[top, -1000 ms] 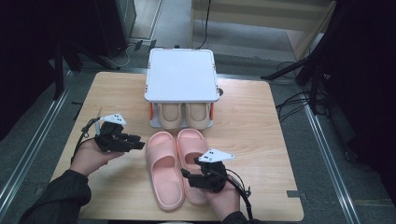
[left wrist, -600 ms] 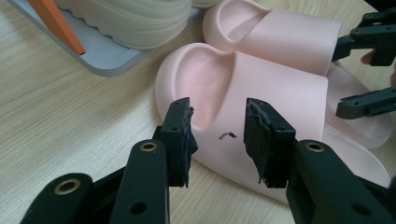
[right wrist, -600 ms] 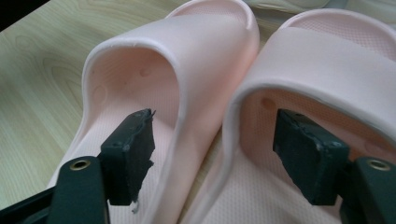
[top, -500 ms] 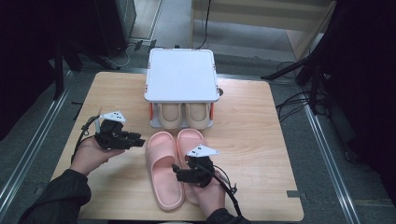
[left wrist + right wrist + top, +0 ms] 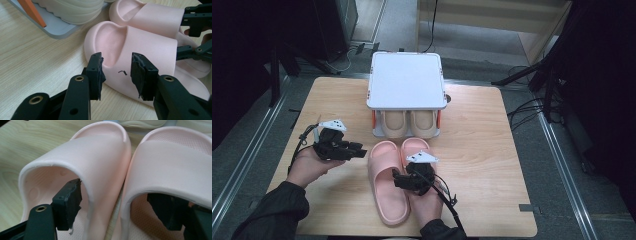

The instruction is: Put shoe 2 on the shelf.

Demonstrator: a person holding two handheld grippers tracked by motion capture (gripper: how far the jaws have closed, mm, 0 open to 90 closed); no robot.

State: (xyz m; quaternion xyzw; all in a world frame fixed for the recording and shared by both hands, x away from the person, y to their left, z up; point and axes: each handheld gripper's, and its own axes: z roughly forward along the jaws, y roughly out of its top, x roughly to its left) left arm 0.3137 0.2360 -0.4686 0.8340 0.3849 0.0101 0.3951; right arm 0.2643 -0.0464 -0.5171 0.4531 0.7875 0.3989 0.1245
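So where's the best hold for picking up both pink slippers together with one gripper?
Grip the two inner strap walls where the pink slippers touch, coming in from the heel end. The straps arch open toward the heels, so one jaw slides under each. The right gripper is already placed so, jaws open, the adjoining walls between them.

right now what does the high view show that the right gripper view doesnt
High view alone: the whole wooden table, the white shoe rack with a beige pair of slippers under its top, the left tool with open jaws beside the pink pair, and both forearms. Right gripper view alone: the right tool has one jaw inside each slipper, under the straps, straddling the two inner walls; the pads do not look pressed on them. Shared: the two pink slippers side by side on the wood.
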